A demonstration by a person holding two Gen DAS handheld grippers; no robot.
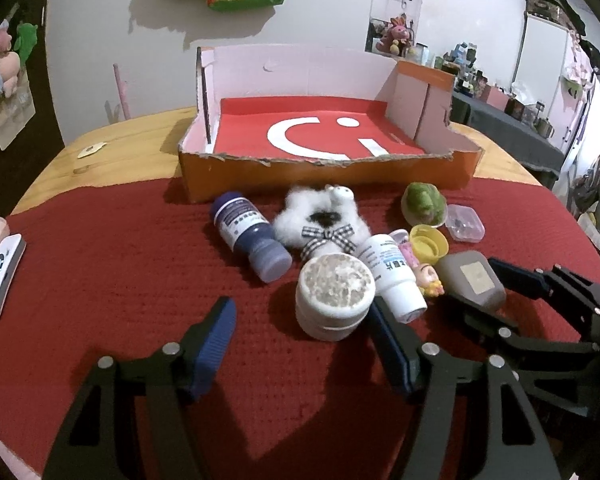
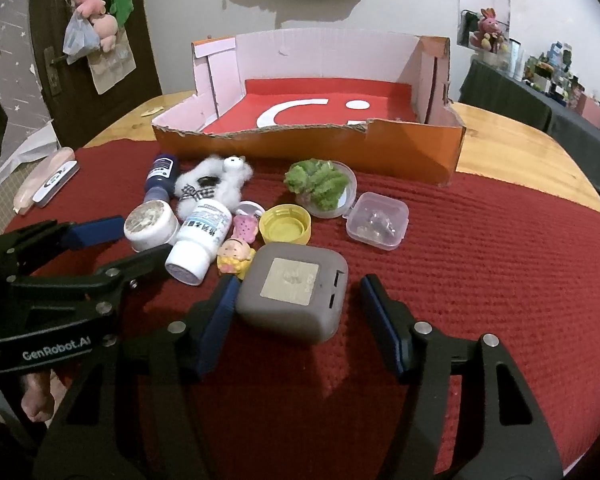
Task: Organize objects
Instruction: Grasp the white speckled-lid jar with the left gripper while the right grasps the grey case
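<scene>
"GenRobot.AI" printed on left gripper (image 2: pixel 100 236) — jaws apart, flanking round white jar (image 1: pixel 334 296), right pad touching. Right gripper (image 2: pixel 296 300) — jaws apart around grey square case (image 2: pixel 294 292). Orange cardboard box (image 2: pixel 420 148) behind clutter holds only red smiley-print liner (image 2: pixel 320 114).

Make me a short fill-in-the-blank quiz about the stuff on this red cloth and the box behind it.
1. The white shape printed on the floor of the cardboard box is a ____ face.
2. The grey case lies between the fingers of the ____ gripper.
3. The loose cap lying open side up beside the clear plastic box is ____ in colour.
4. The fluffy white toy wears a checked ____.

Missing words: smiley; right; yellow; bow
</scene>
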